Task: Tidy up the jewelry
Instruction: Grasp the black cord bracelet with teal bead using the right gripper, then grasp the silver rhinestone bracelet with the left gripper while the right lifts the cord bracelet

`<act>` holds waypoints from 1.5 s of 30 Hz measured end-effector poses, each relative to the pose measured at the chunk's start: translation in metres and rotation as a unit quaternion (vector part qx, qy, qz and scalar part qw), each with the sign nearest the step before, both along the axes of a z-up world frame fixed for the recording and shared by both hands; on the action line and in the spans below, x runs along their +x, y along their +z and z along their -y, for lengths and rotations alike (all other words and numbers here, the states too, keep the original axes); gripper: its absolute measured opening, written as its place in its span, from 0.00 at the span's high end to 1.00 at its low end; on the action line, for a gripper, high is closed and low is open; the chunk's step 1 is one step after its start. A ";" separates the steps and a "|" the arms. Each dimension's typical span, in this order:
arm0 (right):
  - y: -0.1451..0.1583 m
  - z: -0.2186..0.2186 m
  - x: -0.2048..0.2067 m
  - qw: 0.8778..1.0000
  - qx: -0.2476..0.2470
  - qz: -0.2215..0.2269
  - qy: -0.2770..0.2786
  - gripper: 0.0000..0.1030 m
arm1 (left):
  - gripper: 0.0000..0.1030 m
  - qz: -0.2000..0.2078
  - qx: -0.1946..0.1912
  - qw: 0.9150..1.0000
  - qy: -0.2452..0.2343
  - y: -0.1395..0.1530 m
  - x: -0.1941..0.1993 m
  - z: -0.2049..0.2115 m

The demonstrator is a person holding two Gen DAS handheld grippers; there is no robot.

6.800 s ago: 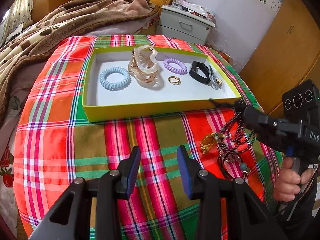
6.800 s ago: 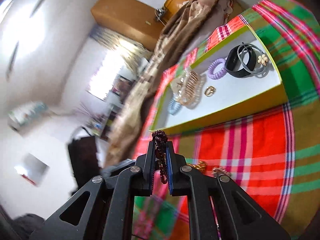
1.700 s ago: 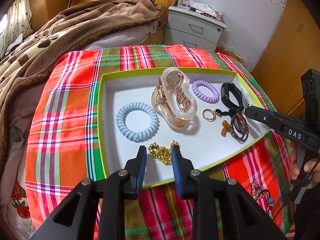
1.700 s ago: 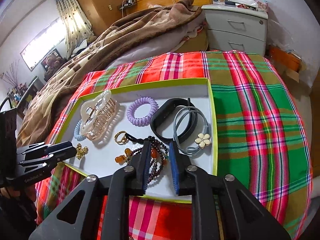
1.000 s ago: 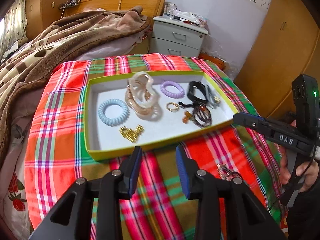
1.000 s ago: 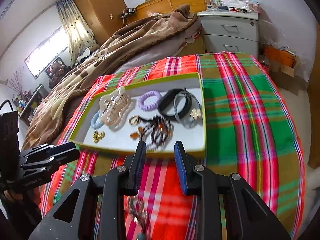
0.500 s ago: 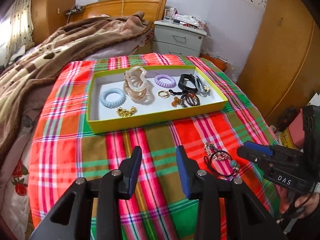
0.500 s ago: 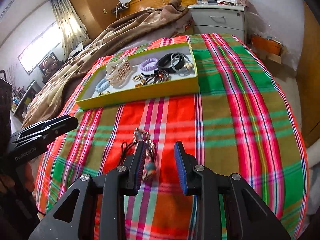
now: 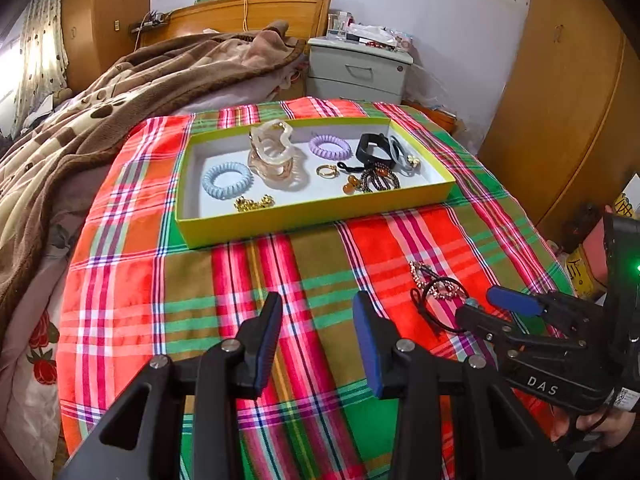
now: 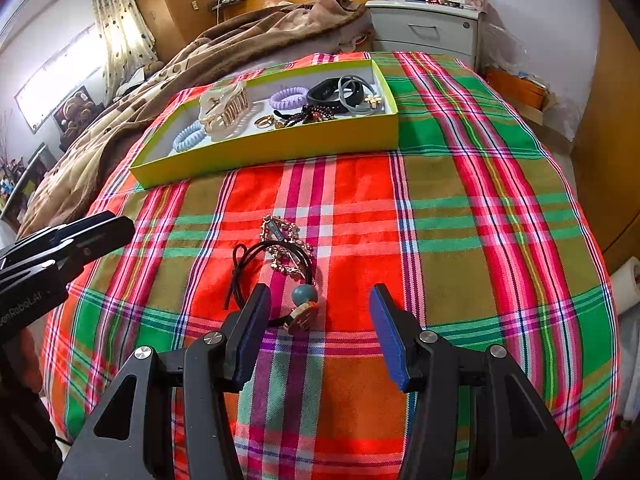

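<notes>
A yellow-green tray (image 9: 320, 216) (image 10: 280, 146) sits at the far side of the plaid cloth. It holds a blue coil tie (image 9: 227, 179), a clear hair claw (image 9: 274, 154), a purple coil tie (image 9: 330, 147), a gold ring (image 9: 327, 170), a gold chain (image 9: 254, 203), a dark bead bracelet (image 9: 378, 179) and black and grey bands (image 9: 376, 148). A black cord with a blue bead and a rhinestone bracelet (image 10: 286, 264) (image 9: 438, 290) lie on the cloth. My right gripper (image 10: 320, 332) (image 9: 492, 308) is open, just short of them. My left gripper (image 9: 316, 340) (image 10: 80, 236) is open and empty.
A brown blanket (image 9: 120, 92) is piled on the bed to the left. A grey nightstand (image 9: 358, 72) stands behind the tray, wooden wardrobes (image 9: 568, 112) to the right. The cloth drops off at its front and side edges.
Both grippers have pulled back from the tray toward the near edge. The right gripper has opened wider around the cord and bracelet on the cloth.
</notes>
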State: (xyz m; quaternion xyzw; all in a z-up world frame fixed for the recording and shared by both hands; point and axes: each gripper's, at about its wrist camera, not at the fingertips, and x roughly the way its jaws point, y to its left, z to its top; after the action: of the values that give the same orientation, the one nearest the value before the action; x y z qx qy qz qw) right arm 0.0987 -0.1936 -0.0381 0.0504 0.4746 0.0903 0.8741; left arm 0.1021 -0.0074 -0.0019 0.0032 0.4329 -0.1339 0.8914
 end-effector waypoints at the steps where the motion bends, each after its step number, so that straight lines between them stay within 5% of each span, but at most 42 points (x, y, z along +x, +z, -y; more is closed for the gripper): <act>1: -0.001 0.001 0.000 1.000 -0.003 0.001 -0.004 0.49 | 0.63 -0.002 -0.001 1.000 0.000 -0.001 0.000 0.000; 10: -0.002 -0.001 -0.005 1.000 -0.018 0.010 -0.005 0.62 | 0.63 -0.014 -0.006 1.000 -0.005 -0.007 0.002 0.007; 15: -0.002 -0.003 -0.008 1.000 -0.025 0.011 0.007 0.85 | 0.63 -0.018 -0.009 1.000 -0.008 -0.007 0.001 0.009; 25: 0.006 0.011 -0.014 1.000 -0.003 0.026 0.007 0.85 | 0.63 -0.030 -0.016 0.999 -0.021 -0.007 0.005 0.019; 40: 0.028 0.070 -0.018 0.997 0.009 0.057 -0.049 0.85 | 0.54 -0.084 -0.078 0.993 -0.041 -0.027 0.035 0.069; 45: 0.026 0.080 -0.019 0.997 0.016 0.059 -0.055 0.85 | 0.54 -0.082 -0.041 0.995 -0.036 -0.032 0.041 0.091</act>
State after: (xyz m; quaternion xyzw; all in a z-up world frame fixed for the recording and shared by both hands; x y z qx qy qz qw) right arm 0.0800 -0.2740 -0.0117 0.0846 0.4169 0.0523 0.9035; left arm 0.1428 -0.0980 -0.0339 -0.0288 0.4982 -0.1836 0.8469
